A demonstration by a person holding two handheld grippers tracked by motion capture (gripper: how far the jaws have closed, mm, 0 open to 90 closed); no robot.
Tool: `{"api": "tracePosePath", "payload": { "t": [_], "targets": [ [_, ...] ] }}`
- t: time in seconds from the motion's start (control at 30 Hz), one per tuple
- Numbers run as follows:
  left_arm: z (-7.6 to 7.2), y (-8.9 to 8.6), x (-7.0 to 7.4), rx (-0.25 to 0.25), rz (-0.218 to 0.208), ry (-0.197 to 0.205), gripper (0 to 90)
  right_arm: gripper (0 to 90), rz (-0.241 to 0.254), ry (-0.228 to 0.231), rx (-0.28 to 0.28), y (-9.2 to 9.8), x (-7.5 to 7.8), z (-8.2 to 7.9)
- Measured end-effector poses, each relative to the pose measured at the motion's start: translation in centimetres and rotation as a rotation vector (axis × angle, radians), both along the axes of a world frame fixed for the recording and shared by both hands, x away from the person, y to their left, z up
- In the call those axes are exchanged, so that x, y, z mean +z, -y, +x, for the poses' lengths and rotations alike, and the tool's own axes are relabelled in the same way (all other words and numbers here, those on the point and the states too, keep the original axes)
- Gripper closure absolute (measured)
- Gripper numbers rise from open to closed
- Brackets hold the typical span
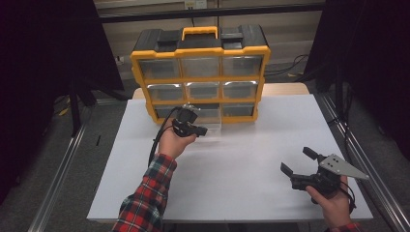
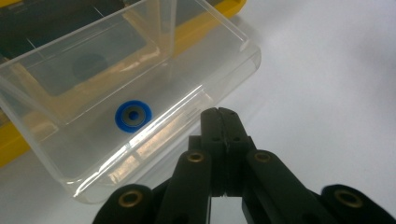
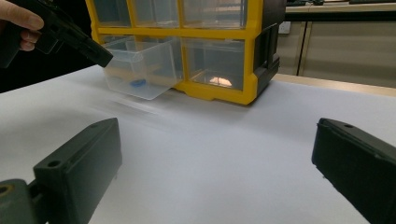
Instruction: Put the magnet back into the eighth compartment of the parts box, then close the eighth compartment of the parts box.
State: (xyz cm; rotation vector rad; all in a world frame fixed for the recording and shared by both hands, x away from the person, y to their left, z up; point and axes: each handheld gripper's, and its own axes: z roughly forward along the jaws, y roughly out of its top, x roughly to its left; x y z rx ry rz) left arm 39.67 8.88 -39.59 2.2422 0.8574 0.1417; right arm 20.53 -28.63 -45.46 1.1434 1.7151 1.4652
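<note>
The clear drawer (image 2: 140, 93) sticks out of the yellow organizer (image 1: 200, 72) at twelve o'clock on the table (image 1: 241, 154), a blue ring (image 2: 133, 115) inside it. The left tool (image 2: 219, 114), jaws together, sits just outside the drawer's front. At four o'clock the right tool (image 1: 297, 162) gapes, holding nothing.

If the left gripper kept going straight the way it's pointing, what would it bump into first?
Most likely the front wall of the pulled-out clear drawer. The left gripper has its jaws shut, tips just short of that wall. A blue disc lies inside, beyond it.
</note>
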Motion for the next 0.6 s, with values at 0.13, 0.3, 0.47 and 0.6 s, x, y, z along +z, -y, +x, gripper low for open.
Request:
{"api": "tracePosePath", "payload": {
  "t": [0.13,0.3,0.47,0.6],
  "targets": [
    [0.05,-0.04,-0.04,0.009,-0.009,0.005,90.0,0.9,0.001,0.004,-0.001,0.03,0.02,-0.02],
    [0.03,-0.06,0.07,0.014,0.002,0.006,90.0,0.9,-0.001,0.0,-0.003,0.03,0.02,0.0],
    [0.08,-0.02,0.07,0.012,-0.001,0.009,90.0,0.9,-0.003,0.0,0.002,0.02,-0.02,0.01],
    [0.13,0.04,0.11,0.011,-0.006,0.013,90.0,0.9,-0.003,0.003,0.0,0.1,0.01,0.0]
  ]
}}
